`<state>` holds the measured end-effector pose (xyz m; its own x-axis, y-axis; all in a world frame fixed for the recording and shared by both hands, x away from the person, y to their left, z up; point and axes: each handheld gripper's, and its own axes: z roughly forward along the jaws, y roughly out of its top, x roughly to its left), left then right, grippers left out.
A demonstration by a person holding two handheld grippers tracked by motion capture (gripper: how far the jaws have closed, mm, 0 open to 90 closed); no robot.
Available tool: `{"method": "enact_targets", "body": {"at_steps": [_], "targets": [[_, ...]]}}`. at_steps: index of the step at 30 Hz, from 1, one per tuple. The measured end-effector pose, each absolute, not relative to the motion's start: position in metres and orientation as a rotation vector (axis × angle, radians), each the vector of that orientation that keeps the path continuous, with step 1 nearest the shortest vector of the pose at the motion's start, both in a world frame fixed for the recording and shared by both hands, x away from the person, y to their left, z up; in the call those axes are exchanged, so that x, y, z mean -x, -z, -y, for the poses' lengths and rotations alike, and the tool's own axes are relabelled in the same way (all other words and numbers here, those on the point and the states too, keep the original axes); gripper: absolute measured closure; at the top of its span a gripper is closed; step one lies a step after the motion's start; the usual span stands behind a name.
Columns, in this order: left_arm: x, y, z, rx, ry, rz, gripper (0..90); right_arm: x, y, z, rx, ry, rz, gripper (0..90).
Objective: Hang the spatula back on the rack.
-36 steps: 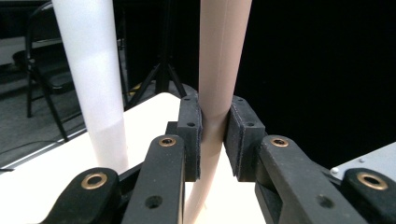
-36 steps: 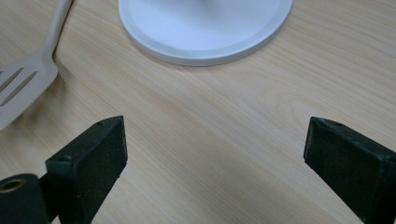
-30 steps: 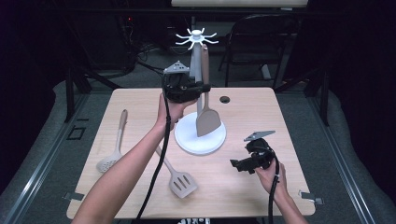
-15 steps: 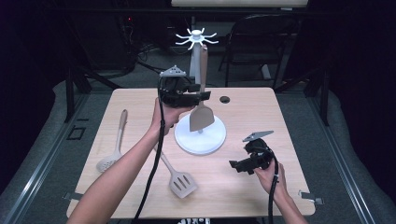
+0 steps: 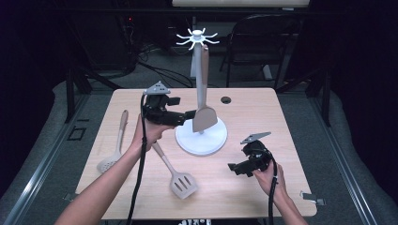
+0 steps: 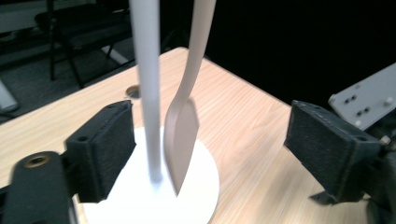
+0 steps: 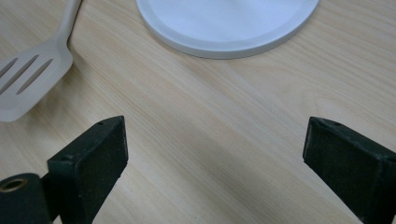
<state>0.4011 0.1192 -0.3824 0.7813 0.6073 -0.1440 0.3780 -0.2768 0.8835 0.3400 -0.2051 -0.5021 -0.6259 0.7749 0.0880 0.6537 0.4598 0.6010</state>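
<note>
Spatula point(image 5: 204, 117) hangs from the white stand point(image 5: 202, 140), mid-counter point(image 5: 263, 187). Left gripper point(image 5: 187, 114) just left of it, jaws just opened wide, blade loose between them. Right gripper point(image 5: 233, 168) spread, empty, near right. Spatula likely light, stiff, swings freely; grip the handle.

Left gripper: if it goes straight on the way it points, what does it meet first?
Likely the hanging turner, which sits about midway in front of the open left gripper, right beside the stand's pole. Depth is unclear.
</note>
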Motion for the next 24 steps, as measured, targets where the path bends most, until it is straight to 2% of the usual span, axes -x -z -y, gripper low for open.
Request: {"method": "enact_targets", "body": {"at_steps": [12,24], "targets": [[-0.384,0.422,-0.161,-1.904,-0.251,-0.872,5.0,-0.337,0.503,0.192,-1.225,-0.903,-2.536,7.2],[-0.373,0.447,-0.182,-1.895,-0.248,-0.956,2.0,-0.334,0.503,0.181,-1.194,-0.903,-2.552,8.7]]}}
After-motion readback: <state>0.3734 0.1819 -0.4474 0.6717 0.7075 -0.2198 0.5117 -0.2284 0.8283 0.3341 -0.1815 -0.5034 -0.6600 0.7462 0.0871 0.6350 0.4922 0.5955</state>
